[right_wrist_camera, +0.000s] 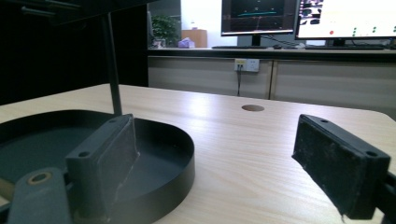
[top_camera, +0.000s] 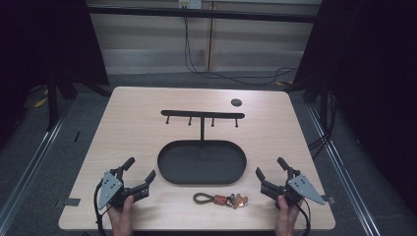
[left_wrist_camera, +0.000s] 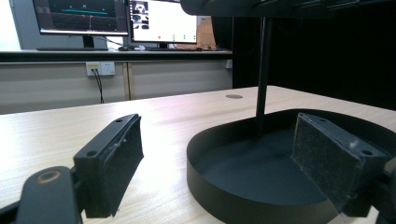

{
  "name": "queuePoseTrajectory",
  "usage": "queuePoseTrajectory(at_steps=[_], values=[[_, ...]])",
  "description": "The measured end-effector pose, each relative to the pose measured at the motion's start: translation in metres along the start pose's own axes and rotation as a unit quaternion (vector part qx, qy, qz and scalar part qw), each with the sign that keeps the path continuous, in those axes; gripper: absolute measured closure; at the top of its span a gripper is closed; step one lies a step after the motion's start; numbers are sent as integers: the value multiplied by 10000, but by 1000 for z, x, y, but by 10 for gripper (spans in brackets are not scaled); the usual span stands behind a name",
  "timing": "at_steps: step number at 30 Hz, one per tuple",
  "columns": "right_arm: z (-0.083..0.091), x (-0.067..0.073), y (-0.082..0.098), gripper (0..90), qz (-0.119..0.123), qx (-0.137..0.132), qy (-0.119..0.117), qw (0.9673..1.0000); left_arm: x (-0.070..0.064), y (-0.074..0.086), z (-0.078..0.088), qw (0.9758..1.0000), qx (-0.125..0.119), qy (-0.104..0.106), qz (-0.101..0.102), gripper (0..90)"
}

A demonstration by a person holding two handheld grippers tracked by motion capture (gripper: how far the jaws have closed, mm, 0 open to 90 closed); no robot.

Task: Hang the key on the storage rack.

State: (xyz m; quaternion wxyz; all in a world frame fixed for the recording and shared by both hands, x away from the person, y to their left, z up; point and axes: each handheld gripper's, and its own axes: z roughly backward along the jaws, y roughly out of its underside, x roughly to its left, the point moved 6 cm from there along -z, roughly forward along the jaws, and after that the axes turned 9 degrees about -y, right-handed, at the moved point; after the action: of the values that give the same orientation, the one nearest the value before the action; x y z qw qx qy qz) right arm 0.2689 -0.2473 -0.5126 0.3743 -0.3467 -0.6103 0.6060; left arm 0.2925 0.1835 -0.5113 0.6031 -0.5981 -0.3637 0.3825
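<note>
Sitting on a light wooden table (top_camera: 147, 113) with a smooth top and rounded corners.

Resting at the near left: the left gripper (top_camera: 140, 177), held by a hand (top_camera: 120, 216) coming in from the near edge. Jaws standing wide apart, gripping nothing. Wearing a flat grey three-cornered plate on top. In the left gripper view, showing two thick black blocks with rough, grainy pads (left_wrist_camera: 126, 158), and bare wood between them.

Lying in the middle: a black oval tray (top_camera: 167, 150) with a low wall and a flat dull floor. Looking like thin dark metal. Rising from its far edge: a thin black pole (top_camera: 201, 130) carrying a long flat bar (top_camera: 202, 114) with four little pegs hanging down.

Lying just near of the tray, on the wood: a small keychain (top_camera: 221, 199), made of a dark green cord loop joined to a bunch of shiny coppery bits. Sitting between the two grippers, touching neither.

Showing at the far side, right of the bar: a small dark round hole (top_camera: 236, 102) in the table.

Resting at the near right: the right gripper (top_camera: 270, 173), held by the other hand (top_camera: 287, 219). Jaws also standing wide apart, gripping nothing. Same grey plate, same rough black pads (right_wrist_camera: 334, 170).
</note>
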Motion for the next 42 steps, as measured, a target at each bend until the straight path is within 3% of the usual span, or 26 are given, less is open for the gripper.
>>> queuePoseTrajectory(at_steps=[6, 9, 13, 18, 25, 26, 34, 35, 36, 39, 41, 42], values=[[-2, 0, 1, 127, -23, 122, 64, 9999, 0, 0, 0, 10000, 9, 13, -62, 160], [0, 1, 0, 127, 2, 56, -96, 9999, 0, 0, 0, 10000, -8, -3, -50, 160], [-1, 0, 1, 128, -133, 252, -64, 9996, 0, 0, 0, 10000, -6, -6, -54, 160], [-3, 5, 2, 149, 73, 359, -288, 9989, 0, 0, 0, 10000, 10, 11, -63, 160], [-6, 3, 3, 172, -116, 470, -295, 9984, 0, 0, 0, 10000, 17, 21, -58, 159], [-8, 6, 3, 196, -108, 661, -407, 9969, 0, 0, 0, 10000, 13, 28, -32, 160], [-7, 13, -2, 277, -114, 978, -813, 9918, 0, 0, 0, 10000, 20, 17, -65, 160], [-7, 15, -2, 293, -168, 1029, -895, 9905, 0, 0, 0, 10000, 20, 15, -60, 160], [-7, 17, -1, 313, -268, 1211, -1045, 9868, 0, 0, 0, 10000, 20, 13, -62, 160], [-8, 18, -2, 362, -319, 1277, -1032, 9859, 0, 0, 0, 10000, 14, 8, -45, 160], [-10, 21, -2, 379, -437, 1434, -1212, 9812, 0, 0, 0, 10000, 13, 11, -60, 160], [-11, 23, -3, 414, -407, 1485, -1206, 9807, 0, 0, 0, 10000, 15, 20, -41, 160]])
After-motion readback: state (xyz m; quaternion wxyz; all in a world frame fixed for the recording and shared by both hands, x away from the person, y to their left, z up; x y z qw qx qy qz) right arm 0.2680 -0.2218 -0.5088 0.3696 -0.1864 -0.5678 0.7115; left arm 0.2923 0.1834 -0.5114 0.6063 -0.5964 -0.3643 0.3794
